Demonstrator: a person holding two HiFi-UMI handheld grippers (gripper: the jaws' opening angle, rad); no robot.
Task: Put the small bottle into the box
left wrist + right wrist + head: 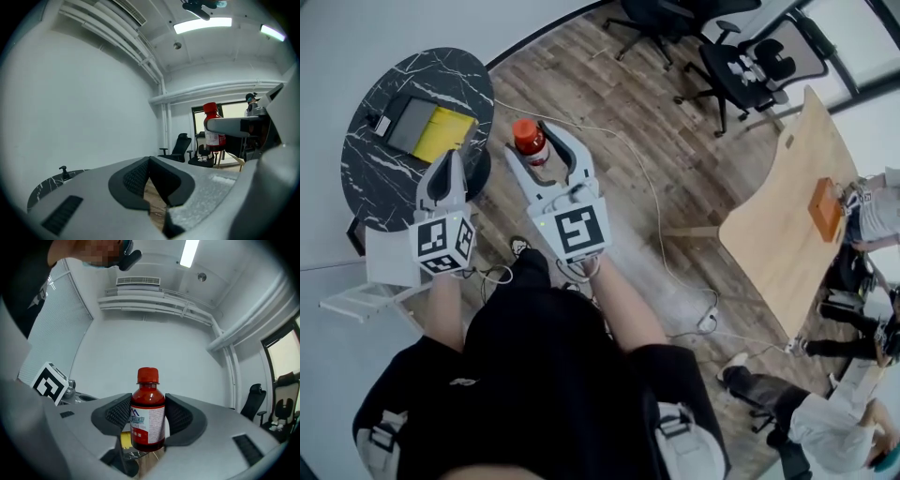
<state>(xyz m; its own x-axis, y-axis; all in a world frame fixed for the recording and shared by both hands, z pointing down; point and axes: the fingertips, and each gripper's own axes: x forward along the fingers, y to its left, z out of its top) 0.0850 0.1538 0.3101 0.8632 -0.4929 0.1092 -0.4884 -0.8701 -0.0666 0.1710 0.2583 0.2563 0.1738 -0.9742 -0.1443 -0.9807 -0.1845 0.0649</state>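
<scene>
Your two forearms reach straight out from your body, the left forearm [442, 309] close to your side and the right forearm [614, 305] angled slightly inward. Both tools point ahead, toward the round black marble-patterned bench [366, 178].

Your right claw [148, 404] is gripping the small red bottle with the red screw cap and white label [148, 427]. The dark ribbed pads press on the two sides of its body at label height, and the bottle stands upright between them, with the cap clear above the pads. From the head view the bottle hangs over the wood plank floor [609, 122], just beside the bench's edge. It is apart from the open dark grey box with the yellow inside [431, 129], which lies on the bench.

Your left claw [448, 161] is closed with nothing in it: in its own view the pad tips meet. From the head view its tip lies over the near edge of the bench, close to the box.
</scene>
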